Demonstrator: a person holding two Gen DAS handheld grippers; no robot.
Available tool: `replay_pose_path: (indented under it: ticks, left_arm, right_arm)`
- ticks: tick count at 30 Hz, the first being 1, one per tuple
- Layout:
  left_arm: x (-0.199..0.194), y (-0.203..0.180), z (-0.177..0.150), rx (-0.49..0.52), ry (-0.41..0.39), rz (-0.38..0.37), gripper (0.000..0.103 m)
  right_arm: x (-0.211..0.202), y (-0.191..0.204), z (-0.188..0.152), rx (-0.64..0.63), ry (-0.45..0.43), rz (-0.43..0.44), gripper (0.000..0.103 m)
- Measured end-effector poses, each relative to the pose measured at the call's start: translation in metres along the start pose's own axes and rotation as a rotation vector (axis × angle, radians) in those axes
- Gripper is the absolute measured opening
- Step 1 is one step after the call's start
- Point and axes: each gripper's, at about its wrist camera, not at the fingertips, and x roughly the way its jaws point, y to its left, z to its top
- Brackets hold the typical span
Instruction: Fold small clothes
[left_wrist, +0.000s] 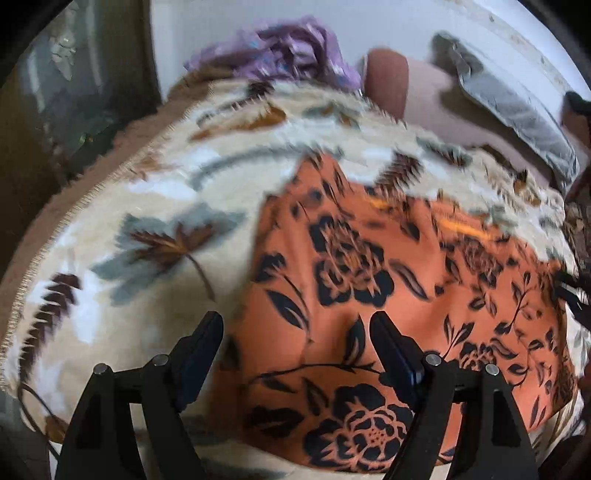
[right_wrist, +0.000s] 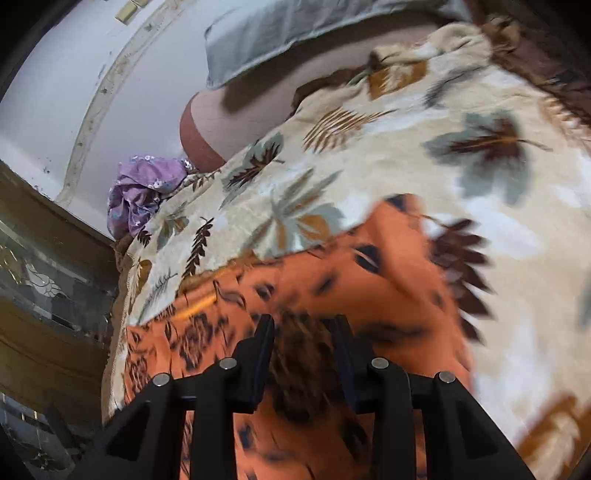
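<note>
orange garment spread on the leaf-print blanket, both grippers above it

left wrist view: black fingers of the left gripper stand wide apart with nothing between them, hanging over the near left part of an orange garment with black flowers. the garment lies fairly flat on a cream blanket printed with grey and brown leaves, its left edge running up between the two fingers' line of sight and its far edge jagged against the blanket. a low fold rises in the cloth just ahead of the right finger. at the far end of the blanket sits a crumpled purple cloth, and to its right a brownish-pink bolster with a grey pillow beyond it.

right wrist view: the right gripper is also parted, its fingers a moderate gap apart; blurred orange cloth shows through the gap, and whether the pads touch it cannot be told. the garment fills the lower middle, lying on the blanket. the purple cloth sits at the blanket's far left corner, beside the bolster, with the grey pillow above.
</note>
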Motion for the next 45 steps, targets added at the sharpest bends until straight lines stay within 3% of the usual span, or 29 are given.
replay_pose_path:
  ticks: [2,3,6,9,11,12,13,15,17,20,24,28,30,31,32,34,35,38,39,41,42,45]
  left_arm:
    - [0.023,-0.005,-0.007,0.031,0.053,0.073,0.091]
    - [0.024,-0.003,-0.010,0.010,0.042,0.071,0.097]
    - [0.026,0.013,-0.009,-0.091,0.091,0.023,0.101]
    - [0.011,0.007,-0.006,-0.057,0.119,0.066,0.101]
    - [-0.010,-0.005,-0.011,-0.040,0.061,0.063,0.101]
    - [-0.018,-0.012,-0.013,-0.028,0.043,0.039,0.101]
    - [-0.027,-0.023,-0.017,-0.008,0.025,0.013,0.101]
    - [-0.046,-0.048,-0.028,0.041,-0.024,-0.009,0.101]
    - [-0.056,-0.071,-0.036,0.072,-0.032,-0.027,0.101]
    - [-0.068,-0.105,-0.047,0.117,-0.022,-0.125,0.101]
    - [-0.082,-0.131,-0.048,0.192,-0.078,-0.038,0.101]
    - [-0.055,-0.123,-0.032,0.159,-0.004,-0.016,0.101]
    - [-0.042,-0.123,-0.029,0.124,0.013,-0.053,0.101]
    - [-0.038,-0.126,-0.028,0.152,0.003,-0.033,0.101]
    - [-0.033,-0.127,-0.026,0.194,-0.030,0.053,0.101]
    - [-0.019,-0.116,-0.021,0.198,-0.056,0.186,0.101]
    - [-0.010,-0.099,-0.018,0.167,-0.034,0.211,0.101]
    - [0.007,-0.022,-0.012,-0.002,0.047,0.303,0.101]
    - [0.007,-0.002,-0.012,-0.046,0.053,0.309,0.103]
    - [0.002,0.041,-0.013,-0.164,0.054,0.184,0.103]
    - [-0.002,0.057,-0.013,-0.220,0.061,0.156,0.103]
    - [-0.025,0.073,-0.008,-0.255,0.024,0.219,0.103]
  right_arm:
    - [0.042,-0.015,0.007,0.067,0.103,-0.038,0.038]
    - [0.048,-0.017,0.010,0.084,0.082,-0.022,0.038]
    - [0.037,-0.014,0.014,0.074,0.099,-0.010,0.038]
    - [-0.002,-0.024,0.006,0.098,0.080,0.050,0.038]
    - [-0.037,-0.036,-0.003,0.098,0.029,0.069,0.055]
    - [-0.056,-0.044,-0.007,0.107,-0.008,0.071,0.074]
    - [-0.077,-0.057,-0.013,0.125,-0.058,0.080,0.076]
    - [-0.100,-0.072,-0.021,0.153,-0.090,0.122,0.076]
    - [-0.106,-0.091,-0.023,0.215,-0.050,0.149,0.076]
    - [-0.106,-0.109,-0.030,0.276,-0.031,0.154,0.076]
    - [-0.097,-0.125,-0.031,0.330,-0.003,0.187,0.076]
    - [-0.076,-0.136,-0.036,0.365,0.068,0.189,0.075]
    - [-0.061,-0.137,-0.035,0.378,0.101,0.182,0.075]
    - [-0.057,-0.137,-0.034,0.381,0.100,0.182,0.075]
    - [-0.054,-0.136,-0.031,0.375,0.100,0.185,0.075]
    - [-0.050,-0.135,-0.028,0.360,0.108,0.195,0.075]
    - [-0.049,-0.135,-0.029,0.359,0.109,0.203,0.075]
    - [-0.045,-0.129,-0.030,0.317,0.129,0.219,0.075]
    - [-0.044,-0.125,-0.031,0.303,0.138,0.224,0.075]
    - [-0.037,-0.114,-0.033,0.271,0.173,0.256,0.074]
    - [-0.033,-0.109,-0.034,0.263,0.192,0.273,0.073]
    - [-0.027,-0.091,-0.038,0.187,0.198,0.247,0.073]
